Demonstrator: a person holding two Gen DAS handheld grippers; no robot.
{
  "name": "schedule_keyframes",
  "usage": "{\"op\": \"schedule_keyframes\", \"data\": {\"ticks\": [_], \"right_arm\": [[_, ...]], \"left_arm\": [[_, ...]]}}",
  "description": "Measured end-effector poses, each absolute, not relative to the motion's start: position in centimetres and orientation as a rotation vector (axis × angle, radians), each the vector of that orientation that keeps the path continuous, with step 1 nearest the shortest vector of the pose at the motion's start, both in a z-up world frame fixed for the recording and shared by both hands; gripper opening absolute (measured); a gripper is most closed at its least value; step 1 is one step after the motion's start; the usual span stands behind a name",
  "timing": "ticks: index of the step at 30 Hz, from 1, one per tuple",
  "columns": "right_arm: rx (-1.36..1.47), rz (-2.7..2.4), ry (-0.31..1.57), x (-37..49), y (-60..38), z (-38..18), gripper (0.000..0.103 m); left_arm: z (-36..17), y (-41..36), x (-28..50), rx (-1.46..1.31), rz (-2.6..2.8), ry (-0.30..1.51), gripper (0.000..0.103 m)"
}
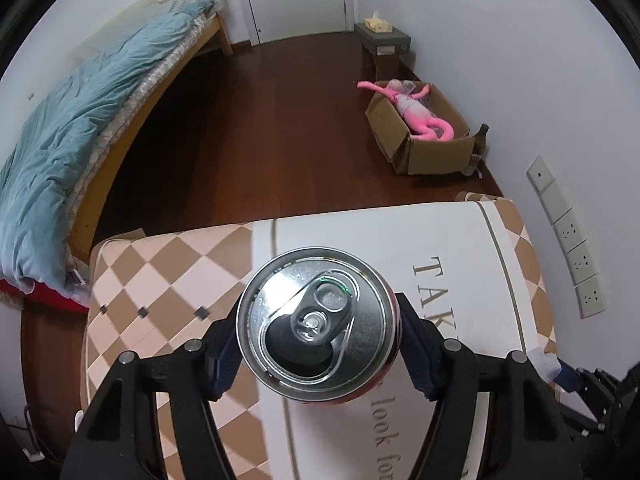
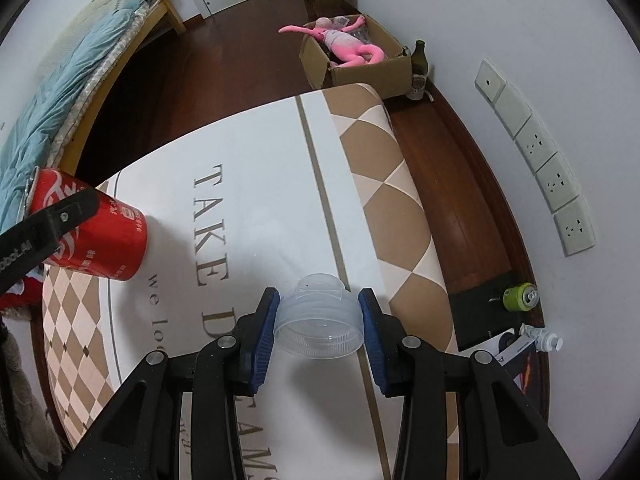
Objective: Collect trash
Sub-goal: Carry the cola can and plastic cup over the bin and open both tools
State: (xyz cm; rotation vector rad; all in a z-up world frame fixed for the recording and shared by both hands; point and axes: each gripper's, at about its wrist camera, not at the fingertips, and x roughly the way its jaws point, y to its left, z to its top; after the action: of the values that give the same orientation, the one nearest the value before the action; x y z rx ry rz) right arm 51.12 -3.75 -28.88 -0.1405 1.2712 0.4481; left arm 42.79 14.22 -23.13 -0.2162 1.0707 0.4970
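I have both grippers loaded over the tabletop (image 2: 256, 184), which is covered by a printed cloth with a brown-and-cream diamond border. My left gripper (image 1: 320, 344) has its fingers (image 1: 222, 360) on either side of a red soda can (image 1: 318, 322), standing upright on the cloth with its tab end open toward the camera. From the left wrist view the pads sit against the can's sides, and from the right wrist view 1 finger lies across the can's red wall, so I read it as clenched on the can. My right gripper (image 2: 320, 334) is grasping a clear plastic cup (image 2: 319, 320) between its blue pads, held mouth toward the camera just above the cloth.

So I judge 2 pieces of trash are in hand but neither is disposed of yet. I see no bin or trash bag in either view, so I cannot say where these should go.

More is left to collect, as far as I can see. A green can (image 2: 520, 297) lies on its side on the floor by the wall, with a crumpled plastic bottle (image 2: 544, 338) near it. A brown glass bottle (image 2: 418, 70) stands beside a cardboard box (image 2: 372, 70) holding a pink plush toy (image 2: 348, 50); whether that bottle counts as trash I cannot tell.
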Motion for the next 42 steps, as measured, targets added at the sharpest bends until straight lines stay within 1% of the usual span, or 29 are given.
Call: {"op": "schedule_keyframes", "data": {"ticks": [5, 13, 21, 26, 29, 31, 35, 38, 42], "right_arm": [[-0.174, 0.487, 1.231, 48.4, -3.3, -26.6, 0.042], [-0.197, 0.62, 1.184, 40.6, -0.4, -22.3, 0.042], [-0.213, 0.835, 1.129, 29.0, 7.3, -17.5, 0.042], [-0.25, 0.989, 1.129, 19.9, 13.9, -16.4, 0.042], [-0.291, 1.083, 1.146, 14.1, 17.9, -17.0, 0.042], [-0.319, 1.132, 1.169, 10.6, 20.4, -18.0, 0.042], [-0.387, 1.202, 1.242, 4.0, 25.1, -21.6, 0.042], [-0.442, 1.228, 1.3, 0.1, 28.2, -25.0, 0.042], [-0.519, 1.23, 1.362, -4.2, 32.4, -29.3, 0.042]], "left_arm": [[-20.7, 14.5, 38.7, -0.228, 0.505, 1.018, 0.065], [-15.0, 17.3, 27.5, -0.278, 0.579, 0.921, 0.065], [-9.5, 22.4, 13.4, -0.327, 0.697, 0.815, 0.065], [-8.7, 26.5, 4.4, -0.385, 0.8, 0.793, 0.065], [-9.6, 29.1, -1.6, -0.426, 0.88, 0.802, 0.065], [-11.1, 31.2, -6.0, -0.478, 0.939, 0.819, 0.065], [-15.4, 34.6, -13.5, -0.615, 1.025, 0.853, 0.065], [-20.0, 37.6, -18.8, -0.768, 1.069, 0.873, 0.065], [-25.7, 41.6, -21.4, -0.939, 1.031, 0.912, 0.065]]}}
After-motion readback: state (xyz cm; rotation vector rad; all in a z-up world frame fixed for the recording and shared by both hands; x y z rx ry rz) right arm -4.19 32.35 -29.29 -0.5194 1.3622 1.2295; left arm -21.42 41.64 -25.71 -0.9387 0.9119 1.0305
